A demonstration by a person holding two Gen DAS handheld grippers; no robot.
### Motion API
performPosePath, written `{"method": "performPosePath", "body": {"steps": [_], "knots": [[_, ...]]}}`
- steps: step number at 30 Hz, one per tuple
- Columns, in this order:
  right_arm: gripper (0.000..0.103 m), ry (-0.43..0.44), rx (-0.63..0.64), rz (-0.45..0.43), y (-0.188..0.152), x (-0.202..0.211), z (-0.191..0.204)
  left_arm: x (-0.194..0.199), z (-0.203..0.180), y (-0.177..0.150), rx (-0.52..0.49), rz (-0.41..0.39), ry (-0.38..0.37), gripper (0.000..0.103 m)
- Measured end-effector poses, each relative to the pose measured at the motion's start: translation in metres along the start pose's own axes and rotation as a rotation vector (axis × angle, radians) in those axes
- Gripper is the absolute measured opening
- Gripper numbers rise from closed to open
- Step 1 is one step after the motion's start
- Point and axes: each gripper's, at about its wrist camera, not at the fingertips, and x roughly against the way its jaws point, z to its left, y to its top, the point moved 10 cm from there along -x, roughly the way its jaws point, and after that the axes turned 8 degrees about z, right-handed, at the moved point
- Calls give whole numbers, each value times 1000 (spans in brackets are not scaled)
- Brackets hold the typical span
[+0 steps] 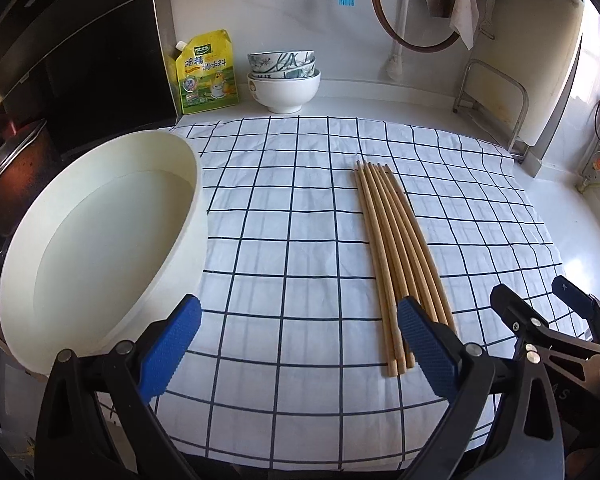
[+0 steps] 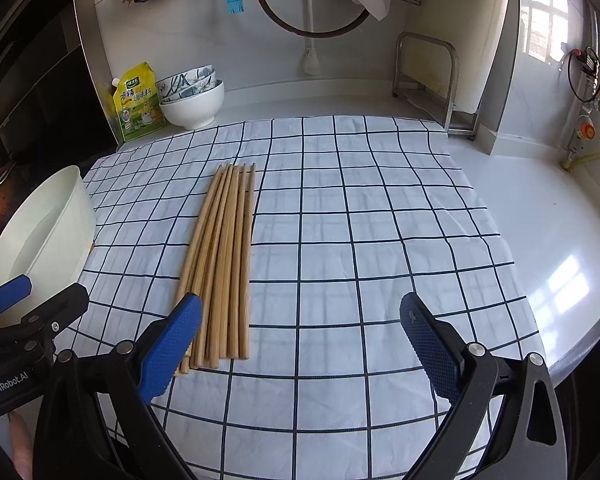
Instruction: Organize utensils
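Several wooden chopsticks (image 1: 396, 256) lie side by side in a neat bundle on a white cloth with dark grid lines (image 1: 300, 208). They also show in the right wrist view (image 2: 220, 264). A large white basin (image 1: 100, 248) with water sits at the cloth's left edge; it also shows in the right wrist view (image 2: 40, 240). My left gripper (image 1: 300, 344) is open and empty above the cloth, between basin and chopsticks. My right gripper (image 2: 300, 344) is open and empty, just right of the chopsticks' near ends. The right gripper also shows in the left wrist view (image 1: 540, 320).
Stacked bowls (image 1: 284, 80) and a yellow seasoning pouch (image 1: 208, 74) stand at the back by the wall. A metal rack (image 1: 496, 104) with a cutting board stands back right. A stove with a pot (image 1: 8, 176) is at the left. White counter (image 2: 540, 220) extends right.
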Motion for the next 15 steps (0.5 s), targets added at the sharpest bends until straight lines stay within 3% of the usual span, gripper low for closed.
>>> {"method": "performPosePath", "body": {"steps": [15], "knots": [[94, 10, -26, 69, 30, -46, -20, -40, -20, 38, -31, 54, 18, 97]]}}
